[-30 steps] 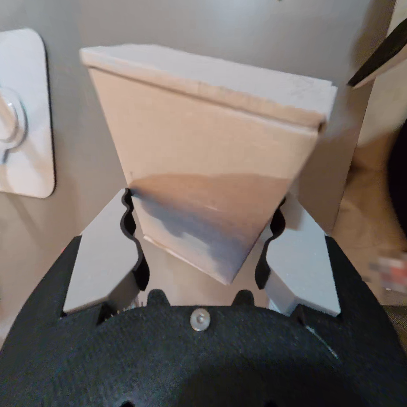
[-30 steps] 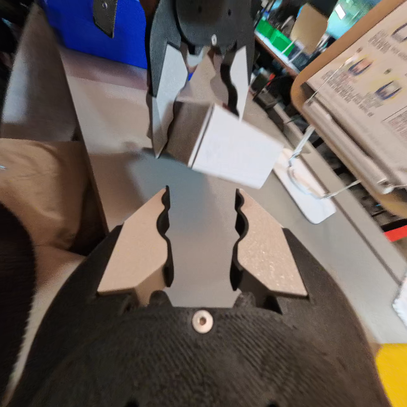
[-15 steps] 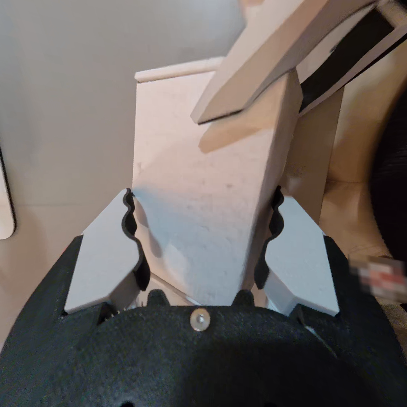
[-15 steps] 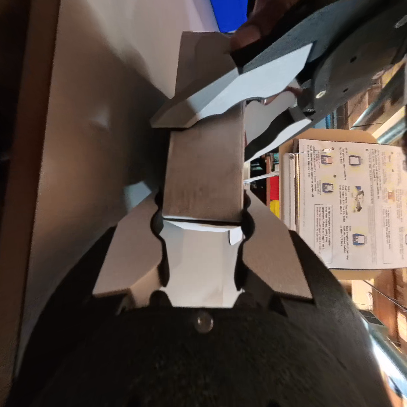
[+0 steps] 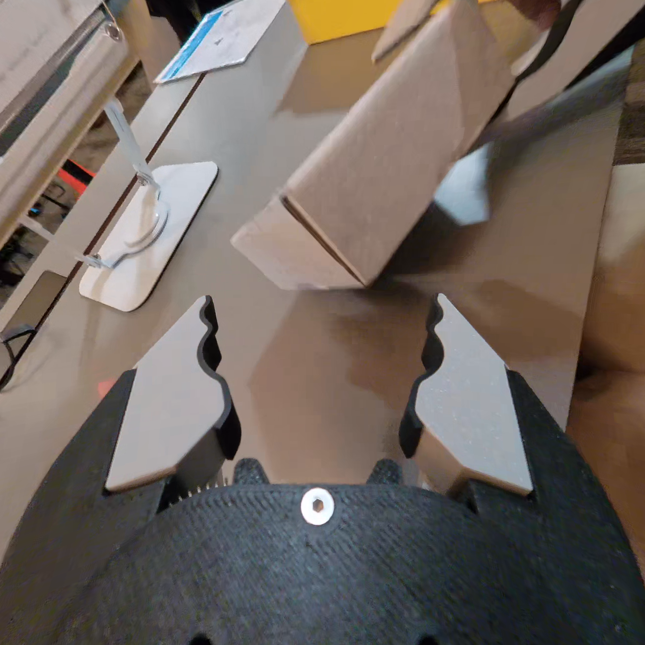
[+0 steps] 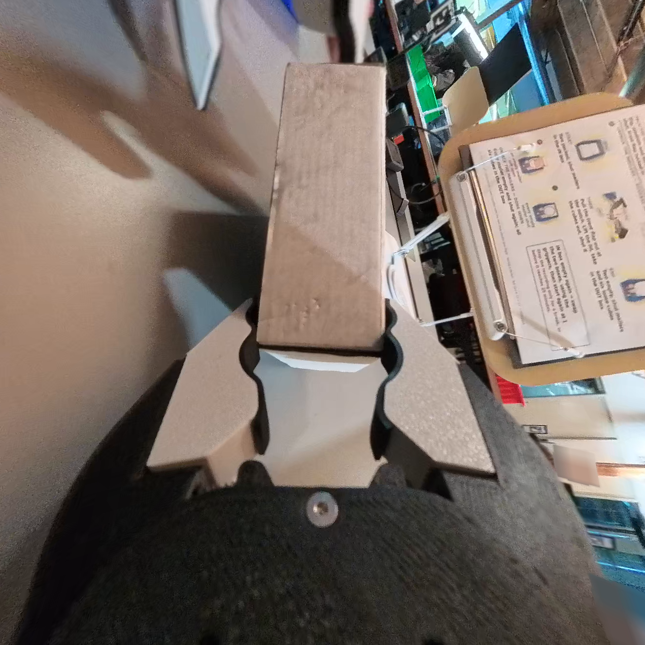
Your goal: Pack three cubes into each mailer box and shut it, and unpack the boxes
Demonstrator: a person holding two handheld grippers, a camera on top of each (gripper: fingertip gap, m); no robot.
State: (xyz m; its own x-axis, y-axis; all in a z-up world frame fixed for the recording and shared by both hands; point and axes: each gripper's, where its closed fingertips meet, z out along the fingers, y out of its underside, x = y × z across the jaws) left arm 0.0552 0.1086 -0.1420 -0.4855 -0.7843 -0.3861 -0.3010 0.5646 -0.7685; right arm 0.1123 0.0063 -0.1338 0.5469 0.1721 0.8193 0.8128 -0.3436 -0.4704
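A closed cardboard mailer box (image 5: pixel 377 167) hangs tilted above the grey table, its near end pointing at my left gripper. My left gripper (image 5: pixel 323 303) is open and empty, a short way back from the box. The right gripper shows blurred at the box's far end in the left wrist view (image 5: pixel 544 52). In the right wrist view my right gripper (image 6: pixel 319 310) is shut on the near end of the mailer box (image 6: pixel 328 209), which reaches away from it. No cubes are in view.
A white stand base (image 5: pixel 146 237) with a clear holder sits on the table (image 5: pixel 244 104) at left. A blue-edged card (image 5: pixel 209 45) and a yellow bin (image 5: pixel 335 17) lie far back. An instruction sheet on a board (image 6: pixel 558 237) stands right of the box.
My left gripper has let go of the mailer box, opened and drawn back. My right gripper closed on the box's other end and now holds it alone.
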